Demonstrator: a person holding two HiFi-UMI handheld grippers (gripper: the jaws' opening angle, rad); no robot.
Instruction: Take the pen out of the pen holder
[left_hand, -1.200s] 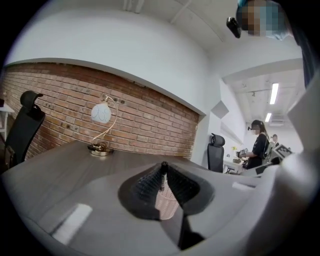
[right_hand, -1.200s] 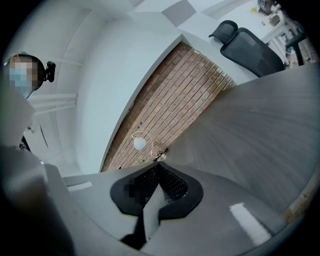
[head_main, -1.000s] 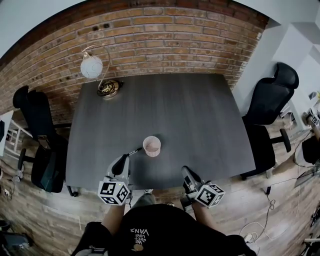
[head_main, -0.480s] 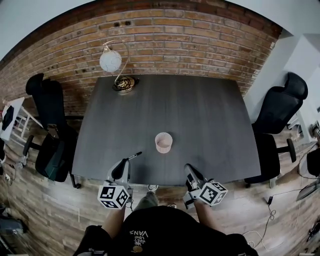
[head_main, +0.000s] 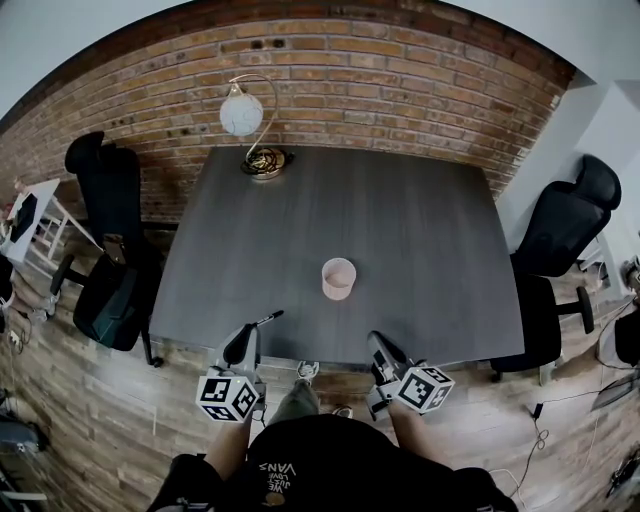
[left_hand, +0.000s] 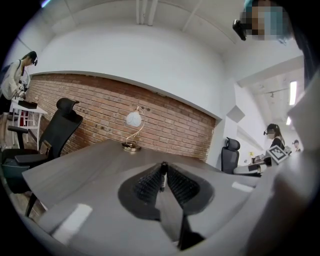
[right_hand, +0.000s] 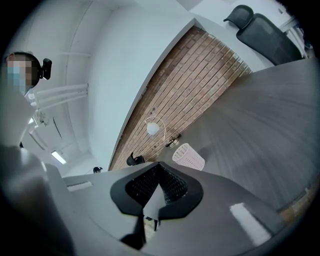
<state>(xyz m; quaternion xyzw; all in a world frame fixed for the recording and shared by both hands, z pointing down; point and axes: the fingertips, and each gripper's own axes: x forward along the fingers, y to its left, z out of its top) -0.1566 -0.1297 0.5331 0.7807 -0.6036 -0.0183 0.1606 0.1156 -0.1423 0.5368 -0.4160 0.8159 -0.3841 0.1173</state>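
Left gripper (head_main: 250, 332) fingers grasp the pen (head_main: 269, 318), now farther from the pen holder (head_main: 339, 278) ahead; right gripper (head_main: 376, 342) fingers clenched, empty.

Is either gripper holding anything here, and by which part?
The left gripper pinches the pen near one end at the tips of its tongs; the rest sticks out. The right gripper holds nothing.

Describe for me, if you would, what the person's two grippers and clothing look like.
Both the left gripper and the right gripper have grey bodies ending in black tongs with ribbed pads. Each carries a white cube printed with black square markers. The person wears a black top with white lettering.
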